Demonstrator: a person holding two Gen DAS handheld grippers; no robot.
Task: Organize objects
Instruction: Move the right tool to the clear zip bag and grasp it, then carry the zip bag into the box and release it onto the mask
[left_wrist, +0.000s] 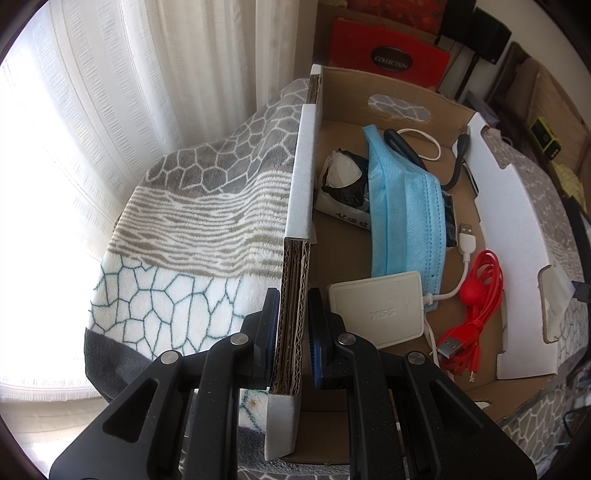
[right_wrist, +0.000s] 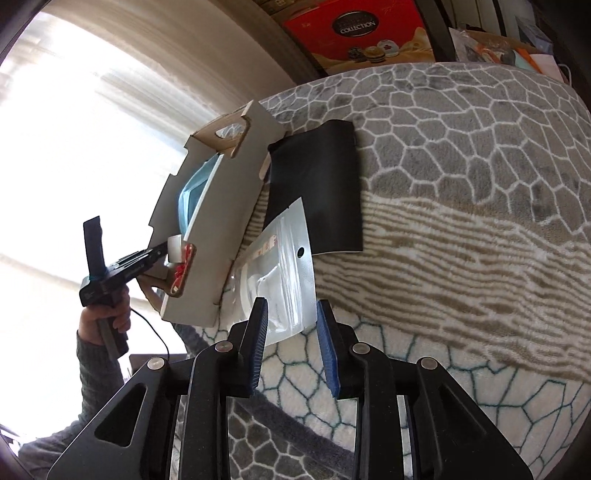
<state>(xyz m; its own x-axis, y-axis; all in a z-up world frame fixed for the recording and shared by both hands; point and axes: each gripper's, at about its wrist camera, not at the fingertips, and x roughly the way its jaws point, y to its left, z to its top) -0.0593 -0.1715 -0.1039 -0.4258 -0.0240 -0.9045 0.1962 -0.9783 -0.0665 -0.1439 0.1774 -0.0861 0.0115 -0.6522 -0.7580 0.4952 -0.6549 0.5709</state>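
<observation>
Patterned fleece blanket (right_wrist: 461, 229) underlies everything. My left gripper (left_wrist: 291, 321) is clenched on the cardboard box wall (left_wrist: 295, 295); mask, charger and cables are already inside. My right gripper (right_wrist: 291, 332) stands released over the clear plastic pouch (right_wrist: 277, 266); a flat black pouch (right_wrist: 321, 184) also remains beside the box.

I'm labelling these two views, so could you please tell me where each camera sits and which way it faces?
Left wrist: on the left gripper, looking down into the cardboard box; its jaws clamp the box wall.
Right wrist: on the right gripper, facing the clear pouch on the blanket; a hand shows.
Shared: box, blanket.
</observation>
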